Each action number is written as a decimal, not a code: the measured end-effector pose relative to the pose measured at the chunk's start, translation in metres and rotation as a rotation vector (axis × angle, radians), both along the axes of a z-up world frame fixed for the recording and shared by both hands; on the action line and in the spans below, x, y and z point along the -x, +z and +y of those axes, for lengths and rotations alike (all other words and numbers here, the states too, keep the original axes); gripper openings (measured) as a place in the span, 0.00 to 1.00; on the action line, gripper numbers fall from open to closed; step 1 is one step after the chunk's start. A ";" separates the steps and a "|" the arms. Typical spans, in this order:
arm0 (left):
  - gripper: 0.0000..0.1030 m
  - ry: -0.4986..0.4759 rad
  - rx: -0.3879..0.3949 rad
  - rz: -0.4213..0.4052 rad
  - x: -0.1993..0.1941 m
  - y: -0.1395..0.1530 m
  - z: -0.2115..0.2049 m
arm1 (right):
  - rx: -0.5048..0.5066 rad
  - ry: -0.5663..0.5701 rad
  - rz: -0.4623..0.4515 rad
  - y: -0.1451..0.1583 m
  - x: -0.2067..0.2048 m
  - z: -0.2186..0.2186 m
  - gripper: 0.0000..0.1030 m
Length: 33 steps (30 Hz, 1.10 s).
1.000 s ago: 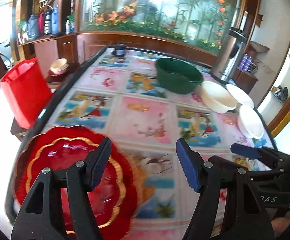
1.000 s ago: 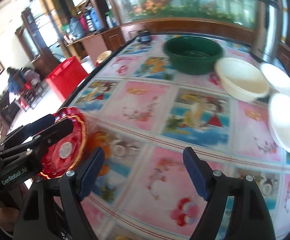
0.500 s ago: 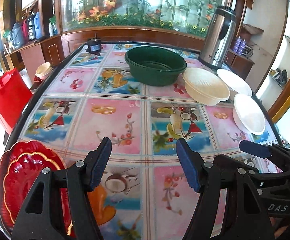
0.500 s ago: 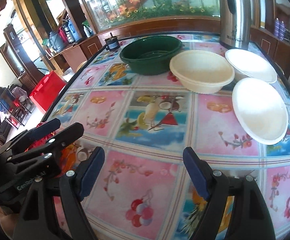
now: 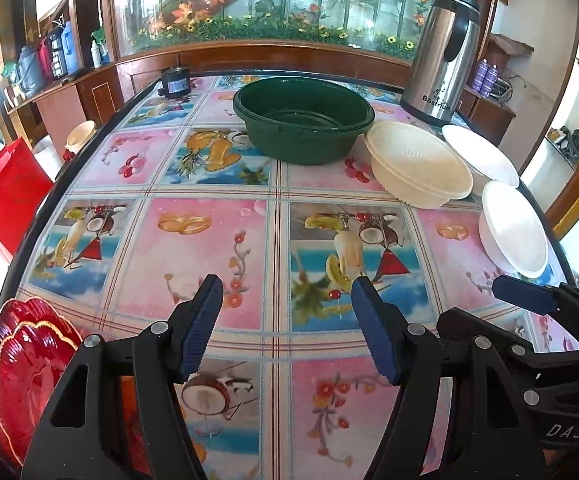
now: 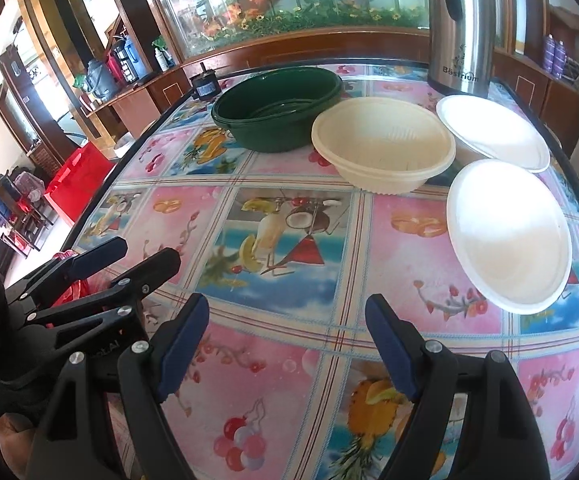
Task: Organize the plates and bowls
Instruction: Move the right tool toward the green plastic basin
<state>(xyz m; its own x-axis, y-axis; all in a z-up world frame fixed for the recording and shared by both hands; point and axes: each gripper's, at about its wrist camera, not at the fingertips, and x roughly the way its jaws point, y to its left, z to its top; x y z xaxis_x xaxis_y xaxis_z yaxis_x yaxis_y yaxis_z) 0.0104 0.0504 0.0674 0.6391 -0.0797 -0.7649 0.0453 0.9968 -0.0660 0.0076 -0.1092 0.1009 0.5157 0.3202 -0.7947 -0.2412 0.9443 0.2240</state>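
Note:
A red scalloped plate [image 5: 21, 372] with gold trim lies at the table's near left corner, left of my open, empty left gripper [image 5: 287, 328]. A green basin [image 5: 303, 118] [image 6: 275, 110] stands at the far middle. A cream colander bowl [image 5: 419, 168] [image 6: 383, 144] sits to its right. Two white plates lie at the right edge, a far one [image 5: 481, 154] [image 6: 493, 130] and a near one [image 5: 515, 232] [image 6: 509, 234]. My right gripper [image 6: 287, 344] is open and empty above the near table, short of the near white plate.
A steel thermos [image 5: 443, 54] [image 6: 463, 24] stands at the far right. A small black device [image 5: 175, 82] sits at the far left corner. A red bag [image 5: 5, 196] stands on the floor left of the table [image 5: 205, 240]. A wooden counter runs behind.
Both grippers have swung right and forward over the table. The red plate has slid to the left edge of the left view and sits behind the left gripper in the right view.

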 end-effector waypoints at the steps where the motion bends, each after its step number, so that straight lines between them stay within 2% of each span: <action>1: 0.66 0.002 -0.005 0.001 -0.002 0.000 -0.001 | -0.001 0.000 0.001 0.000 -0.001 0.000 0.78; 33: 0.66 0.057 -0.047 -0.015 -0.048 0.017 -0.012 | 0.027 0.014 -0.025 0.016 -0.044 -0.007 0.78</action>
<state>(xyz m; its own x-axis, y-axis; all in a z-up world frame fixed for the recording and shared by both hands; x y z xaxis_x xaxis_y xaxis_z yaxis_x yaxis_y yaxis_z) 0.0586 0.0379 0.0848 0.6530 -0.0071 -0.7573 -0.0105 0.9998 -0.0184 0.0511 -0.1158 0.1165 0.5314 0.3059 -0.7899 -0.2596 0.9465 0.1919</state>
